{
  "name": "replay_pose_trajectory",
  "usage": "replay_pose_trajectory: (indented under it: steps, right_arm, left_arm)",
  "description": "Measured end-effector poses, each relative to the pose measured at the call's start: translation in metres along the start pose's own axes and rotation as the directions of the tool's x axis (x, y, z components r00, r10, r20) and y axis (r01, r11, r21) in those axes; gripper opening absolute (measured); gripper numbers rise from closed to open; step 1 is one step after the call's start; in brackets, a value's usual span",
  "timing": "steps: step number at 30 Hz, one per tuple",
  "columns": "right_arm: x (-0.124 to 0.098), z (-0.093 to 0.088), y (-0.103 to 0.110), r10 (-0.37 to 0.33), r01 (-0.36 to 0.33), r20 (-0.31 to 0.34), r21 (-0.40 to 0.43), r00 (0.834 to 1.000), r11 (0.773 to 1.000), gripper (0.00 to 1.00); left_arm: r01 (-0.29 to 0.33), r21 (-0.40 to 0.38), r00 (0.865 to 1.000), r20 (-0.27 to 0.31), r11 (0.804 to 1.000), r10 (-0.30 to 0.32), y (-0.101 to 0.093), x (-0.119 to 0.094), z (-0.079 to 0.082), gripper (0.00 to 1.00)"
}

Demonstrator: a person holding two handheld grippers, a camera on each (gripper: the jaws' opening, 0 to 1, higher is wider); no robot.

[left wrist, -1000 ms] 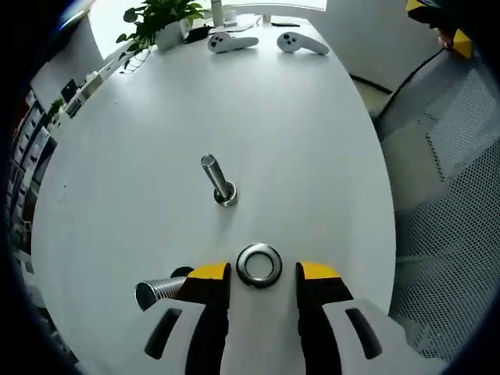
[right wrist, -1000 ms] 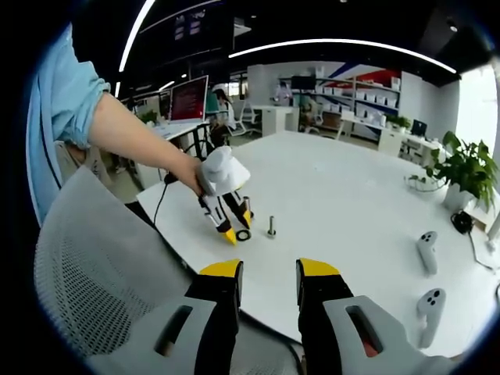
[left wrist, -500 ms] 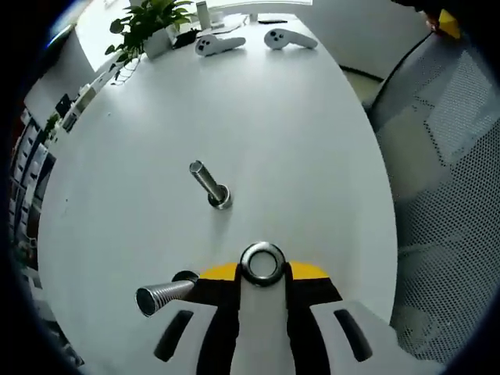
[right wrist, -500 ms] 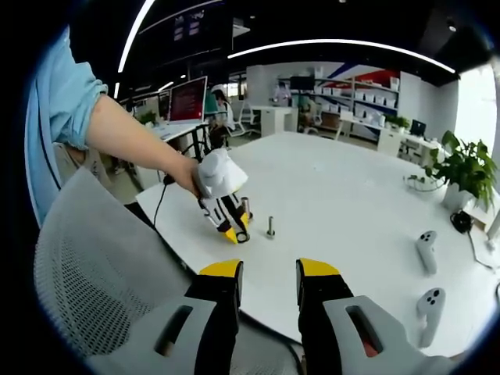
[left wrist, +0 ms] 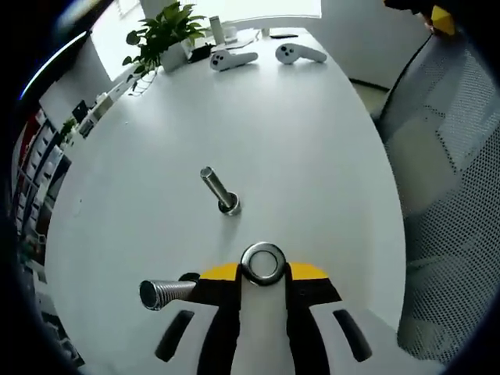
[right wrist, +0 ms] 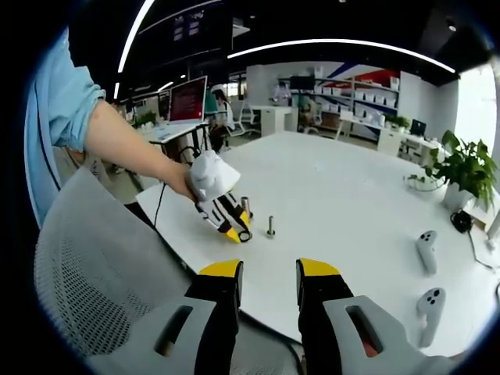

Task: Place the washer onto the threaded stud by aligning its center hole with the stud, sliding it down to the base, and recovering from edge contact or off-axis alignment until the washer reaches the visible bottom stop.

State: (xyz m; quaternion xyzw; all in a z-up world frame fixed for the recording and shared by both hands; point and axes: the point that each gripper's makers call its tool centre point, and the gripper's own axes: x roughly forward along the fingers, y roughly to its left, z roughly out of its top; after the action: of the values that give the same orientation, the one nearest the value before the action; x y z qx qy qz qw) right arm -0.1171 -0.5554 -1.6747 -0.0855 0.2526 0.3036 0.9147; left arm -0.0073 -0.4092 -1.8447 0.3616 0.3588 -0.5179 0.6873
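Note:
In the left gripper view a steel washer (left wrist: 263, 263) sits pinched between the yellow tips of my left gripper (left wrist: 263, 273), which is shut on it just above the white table (left wrist: 312, 141). The threaded stud (left wrist: 218, 190) stands on its round base a little ahead and to the left. From the right gripper view, my left gripper (right wrist: 233, 229) is held by a hand close beside the stud (right wrist: 270, 226). My right gripper (right wrist: 269, 275) hangs open over the table's near edge, with nothing between its fingers.
A second, thicker threaded bolt (left wrist: 166, 291) stands near the left jaw. Two white controllers (left wrist: 301, 53) and a potted plant (left wrist: 168, 27) lie at the table's far end. A mesh chair (right wrist: 101, 281) is next to the table edge.
My left gripper has gone from open around the washer to shut on it, and has since lifted slightly. The right gripper has not moved.

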Motion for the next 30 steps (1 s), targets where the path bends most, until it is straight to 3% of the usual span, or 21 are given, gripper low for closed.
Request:
replay_pose_trajectory:
  steps: [13,23,30]
  right_arm:
    - [0.000,0.001,0.000,0.002,-0.002,0.002,-0.003,1.000,1.000,0.29]
    - [0.000,0.001,0.000,-0.003,0.003,0.003,-0.002,1.000,1.000,0.29]
    - [0.000,0.001,0.000,-0.004,0.004,0.003,-0.001,1.000,1.000,0.29]
  left_arm:
    - [-0.033,-0.004,0.999,0.043,0.999,0.033,0.009,-0.030,0.008,0.19]
    - [-0.099,0.013,0.993,0.068,0.995,0.098,0.032,-0.066,0.012,0.19]
    - [-0.130,0.025,0.990,0.052,0.991,0.129,0.044,-0.074,0.012,0.19]
